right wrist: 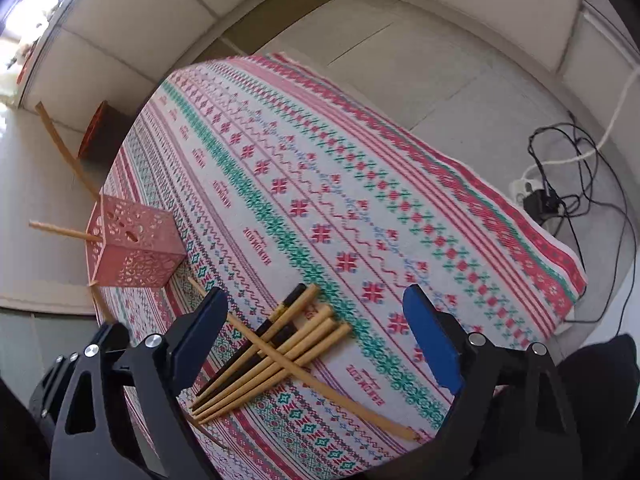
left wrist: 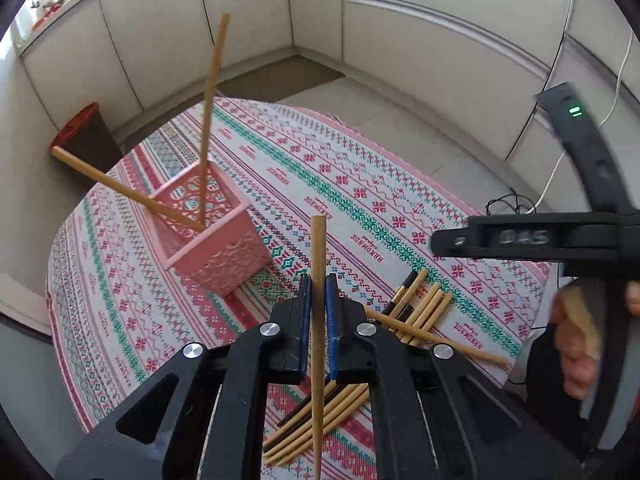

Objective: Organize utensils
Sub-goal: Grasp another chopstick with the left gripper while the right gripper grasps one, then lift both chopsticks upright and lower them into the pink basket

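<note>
A single bamboo chopstick (left wrist: 318, 280) was clamped upright between the blue pads of the left gripper (left wrist: 319, 300), lifted clear of the patterned tablecloth (left wrist: 360, 168). The pink perforated basket (left wrist: 216, 236) stood near the cloth's left edge, with two chopsticks (left wrist: 208, 120) already leaning in it at splayed angles. The right gripper (right wrist: 316, 340) was held with its jaws wide apart and nothing between them, poised over the remaining pile of chopsticks (right wrist: 280, 352) (bamboo and a few dark ones, with one bamboo stick laid across them). To be done well, the carried stick would best be brought over the basket's open mouth, tipped lower end first, and released only once inside the rim, so the leaning pair was not knocked out.
</note>
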`<state>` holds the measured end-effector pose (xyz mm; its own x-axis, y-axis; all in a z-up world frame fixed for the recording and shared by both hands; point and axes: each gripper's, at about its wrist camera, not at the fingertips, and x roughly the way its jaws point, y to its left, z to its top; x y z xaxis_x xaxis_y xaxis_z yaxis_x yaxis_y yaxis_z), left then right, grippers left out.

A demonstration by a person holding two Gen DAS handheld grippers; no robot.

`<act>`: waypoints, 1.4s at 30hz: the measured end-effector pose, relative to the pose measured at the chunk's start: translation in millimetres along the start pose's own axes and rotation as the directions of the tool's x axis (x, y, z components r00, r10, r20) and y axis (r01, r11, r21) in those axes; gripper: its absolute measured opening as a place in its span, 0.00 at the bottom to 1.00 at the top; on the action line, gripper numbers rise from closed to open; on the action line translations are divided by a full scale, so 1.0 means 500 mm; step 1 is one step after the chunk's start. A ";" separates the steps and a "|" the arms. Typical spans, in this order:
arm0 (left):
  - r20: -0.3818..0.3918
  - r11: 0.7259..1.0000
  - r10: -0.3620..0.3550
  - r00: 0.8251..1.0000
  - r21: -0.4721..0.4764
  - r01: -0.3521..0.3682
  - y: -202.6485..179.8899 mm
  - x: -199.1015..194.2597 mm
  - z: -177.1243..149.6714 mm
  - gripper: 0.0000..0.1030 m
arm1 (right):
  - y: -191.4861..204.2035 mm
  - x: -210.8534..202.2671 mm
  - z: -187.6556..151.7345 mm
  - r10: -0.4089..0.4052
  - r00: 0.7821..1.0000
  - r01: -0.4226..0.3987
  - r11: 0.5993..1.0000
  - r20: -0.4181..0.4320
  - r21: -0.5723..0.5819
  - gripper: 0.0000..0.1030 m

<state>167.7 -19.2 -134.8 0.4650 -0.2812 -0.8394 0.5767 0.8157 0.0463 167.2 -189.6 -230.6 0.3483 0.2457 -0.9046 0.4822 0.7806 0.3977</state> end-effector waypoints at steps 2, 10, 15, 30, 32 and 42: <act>0.043 1.000 0.001 0.999 -0.014 -0.001 0.013 -0.047 -0.010 0.06 | 0.040 0.021 0.008 0.010 0.999 -0.014 0.994 -0.035 -0.111 0.82; 0.128 0.995 0.024 0.991 -0.100 -0.011 0.085 -0.154 -0.035 0.06 | 0.188 0.071 -0.042 -0.026 0.997 -0.018 0.801 -0.066 -0.598 0.79; 0.138 0.990 0.041 0.990 -0.137 -0.022 0.120 -0.175 -0.045 0.06 | 0.245 0.114 -0.074 -0.064 0.993 -0.031 0.674 -0.100 -0.738 0.77; 0.156 0.977 0.078 0.985 -0.208 -0.045 0.140 -0.210 -0.058 0.06 | 0.226 0.091 -0.066 -0.038 0.999 0.026 0.737 -0.004 -0.675 0.06; 0.163 0.977 0.083 0.983 -0.208 -0.048 0.135 -0.219 -0.056 0.06 | 0.211 0.043 -0.066 0.000 1.000 0.015 0.758 0.022 -0.652 0.06; 0.210 0.976 0.090 0.973 -0.214 -0.044 0.111 -0.261 -0.050 0.06 | 0.169 -0.165 -0.113 0.173 0.980 -0.088 0.821 0.099 -0.565 0.06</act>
<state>122.3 75.4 -36.2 0.6460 -0.3063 -0.6992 0.3981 0.9167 -0.0338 133.8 -111.3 -131.2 0.5045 0.3192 -0.8022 -0.0889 0.9434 0.3195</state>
